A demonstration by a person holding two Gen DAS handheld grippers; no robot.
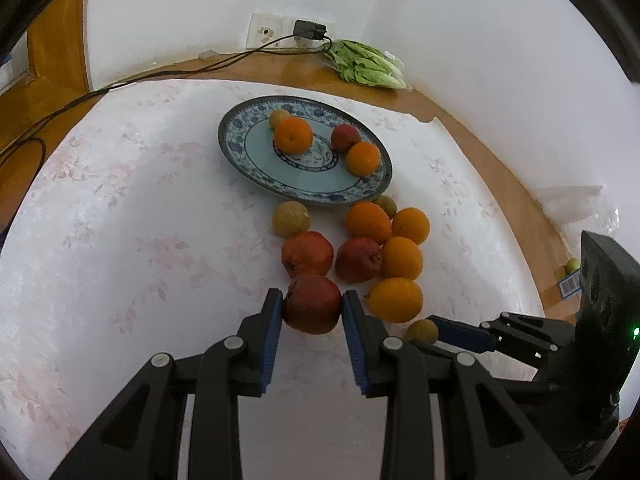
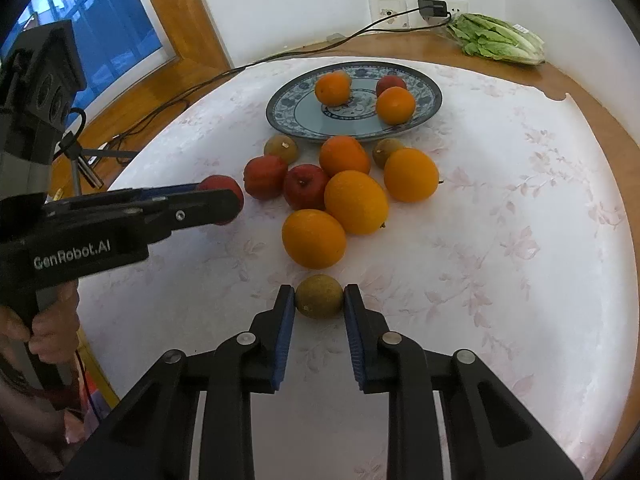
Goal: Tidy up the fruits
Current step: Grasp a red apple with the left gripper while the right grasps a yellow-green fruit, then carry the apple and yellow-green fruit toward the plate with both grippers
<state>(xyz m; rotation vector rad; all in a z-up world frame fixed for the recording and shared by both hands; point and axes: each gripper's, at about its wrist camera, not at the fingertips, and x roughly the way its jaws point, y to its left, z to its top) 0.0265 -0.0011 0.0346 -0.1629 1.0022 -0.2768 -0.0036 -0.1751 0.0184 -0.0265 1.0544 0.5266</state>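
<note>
On the flowered tablecloth (image 2: pixel 500 240), short of the blue-patterned plate (image 1: pixel 248 184), we have both pickups in hand. Our left gripper (image 1: pixel 313 306) is closed on a red apple (image 1: pixel 312 300); our right gripper (image 2: pixel 319 298) is clamped on a small brownish-green fruit (image 2: pixel 320 294), perhaps a passion fruit. Both fruits seem to rest on the cloth. Next we should lift each clear of the neighbouring oranges (image 2: pixel 314 238) and carry them to the plate.
</note>
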